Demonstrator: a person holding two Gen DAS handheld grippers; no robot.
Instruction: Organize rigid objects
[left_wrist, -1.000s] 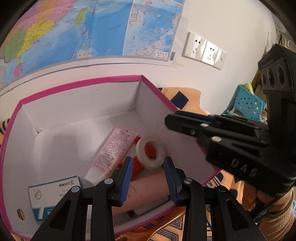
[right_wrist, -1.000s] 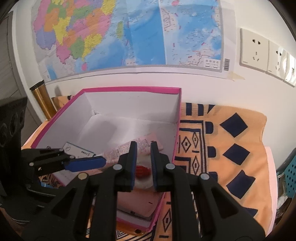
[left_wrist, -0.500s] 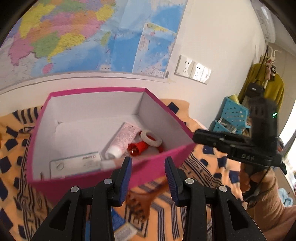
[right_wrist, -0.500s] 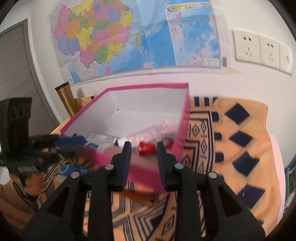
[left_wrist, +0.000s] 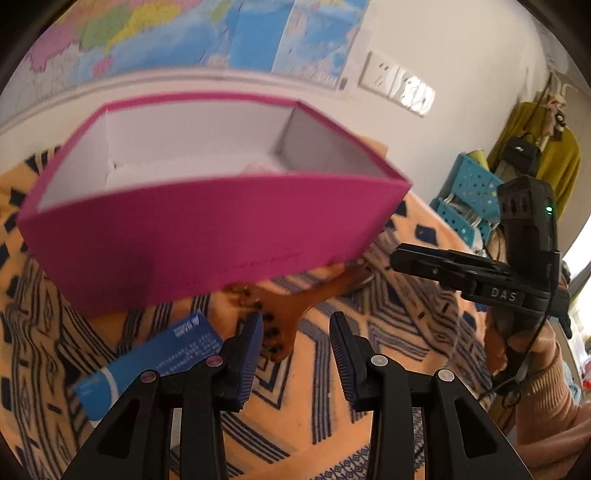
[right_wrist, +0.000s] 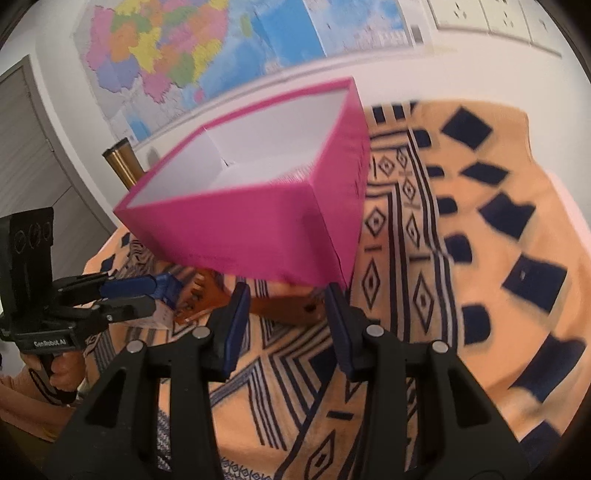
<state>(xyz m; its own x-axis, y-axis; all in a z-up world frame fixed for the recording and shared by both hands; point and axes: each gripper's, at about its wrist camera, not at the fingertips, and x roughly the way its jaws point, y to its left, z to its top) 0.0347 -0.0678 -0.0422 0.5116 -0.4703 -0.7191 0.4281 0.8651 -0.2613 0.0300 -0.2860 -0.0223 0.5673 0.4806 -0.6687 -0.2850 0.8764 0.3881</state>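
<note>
A pink box (left_wrist: 207, 229) with a white inside stands on the orange patterned cloth; it also shows in the right wrist view (right_wrist: 258, 218). Its contents are hidden behind the near wall. A brown wooden comb (left_wrist: 288, 306) lies in front of it, also in the right wrist view (right_wrist: 280, 306). A blue box (left_wrist: 147, 365) lies at the lower left. My left gripper (left_wrist: 295, 343) is open and empty just above the comb's head. My right gripper (right_wrist: 288, 314) is open and empty over the comb's handle. Each gripper shows in the other's view (left_wrist: 424, 258) (right_wrist: 147, 291).
The orange patterned cloth (right_wrist: 480, 258) covers the table. A wall map (right_wrist: 221, 48) and sockets (left_wrist: 399, 88) are behind. A gold cylinder (right_wrist: 123, 166) stands left of the box. Blue baskets (left_wrist: 469, 192) and a yellow garment (left_wrist: 539, 155) are at the far right.
Both grippers have drawn back from over the box and dropped low in front of it. The right gripper's jaws have opened wider. The box's contents have dropped out of sight.
</note>
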